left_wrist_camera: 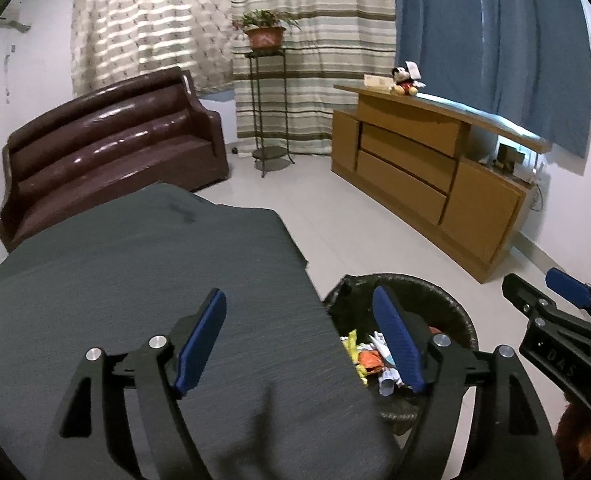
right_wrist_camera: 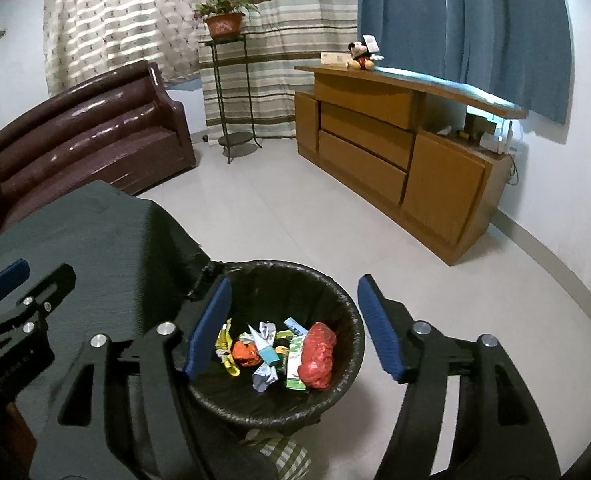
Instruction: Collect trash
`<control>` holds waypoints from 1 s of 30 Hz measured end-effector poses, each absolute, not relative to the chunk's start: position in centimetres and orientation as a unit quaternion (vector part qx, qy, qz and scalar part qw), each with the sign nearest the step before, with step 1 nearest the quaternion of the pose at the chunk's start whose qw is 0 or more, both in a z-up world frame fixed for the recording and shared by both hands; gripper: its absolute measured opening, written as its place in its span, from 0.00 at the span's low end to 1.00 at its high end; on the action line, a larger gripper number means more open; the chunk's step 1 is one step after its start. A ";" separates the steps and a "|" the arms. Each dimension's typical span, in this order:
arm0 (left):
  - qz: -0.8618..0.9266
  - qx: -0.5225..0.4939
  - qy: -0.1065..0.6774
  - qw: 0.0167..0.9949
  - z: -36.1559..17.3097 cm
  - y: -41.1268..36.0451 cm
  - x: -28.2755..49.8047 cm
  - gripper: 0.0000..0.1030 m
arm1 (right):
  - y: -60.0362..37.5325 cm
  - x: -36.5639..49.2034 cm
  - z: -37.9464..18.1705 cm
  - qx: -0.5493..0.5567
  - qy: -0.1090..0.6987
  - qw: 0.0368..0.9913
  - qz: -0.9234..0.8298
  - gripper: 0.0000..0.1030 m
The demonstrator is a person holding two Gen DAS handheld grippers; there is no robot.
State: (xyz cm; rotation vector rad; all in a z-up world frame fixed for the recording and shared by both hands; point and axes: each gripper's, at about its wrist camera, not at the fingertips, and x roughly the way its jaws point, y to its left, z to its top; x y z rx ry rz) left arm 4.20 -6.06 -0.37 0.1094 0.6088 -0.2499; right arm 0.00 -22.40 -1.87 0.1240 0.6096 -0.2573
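A black-lined round trash bin (right_wrist_camera: 347, 316) stands on the floor beside a table under a dark grey cloth (right_wrist_camera: 95, 240). Inside it lie crumpled wrappers (right_wrist_camera: 267, 344), an orange scrap and a red crumpled bag (right_wrist_camera: 317, 354). My right gripper (right_wrist_camera: 295, 326) hangs open above the bin, nothing between its blue pads. My left gripper (left_wrist_camera: 299, 340) is open too, spanning the edge of the grey cloth (left_wrist_camera: 135, 280) and the bin (left_wrist_camera: 455, 312), with nothing held. Each gripper shows in the other's view: the right gripper (left_wrist_camera: 567, 292) at the right edge, the left gripper (right_wrist_camera: 7, 276) at the left edge.
A dark brown sofa (right_wrist_camera: 87, 140) stands against the left wall. A metal plant stand with a potted plant (right_wrist_camera: 225, 24) is at the curtains. A wooden cabinet (right_wrist_camera: 395, 152) with a plush toy (right_wrist_camera: 361, 56) on top runs along the right. Pale tiled floor (right_wrist_camera: 295, 216) lies between.
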 end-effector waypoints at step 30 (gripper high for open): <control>-0.113 0.025 0.282 0.953 1.2 -1.3 0.2 0.75 | -18.5 -4.7 -0.9 0.051 0.292 0.947 -0.120 0.68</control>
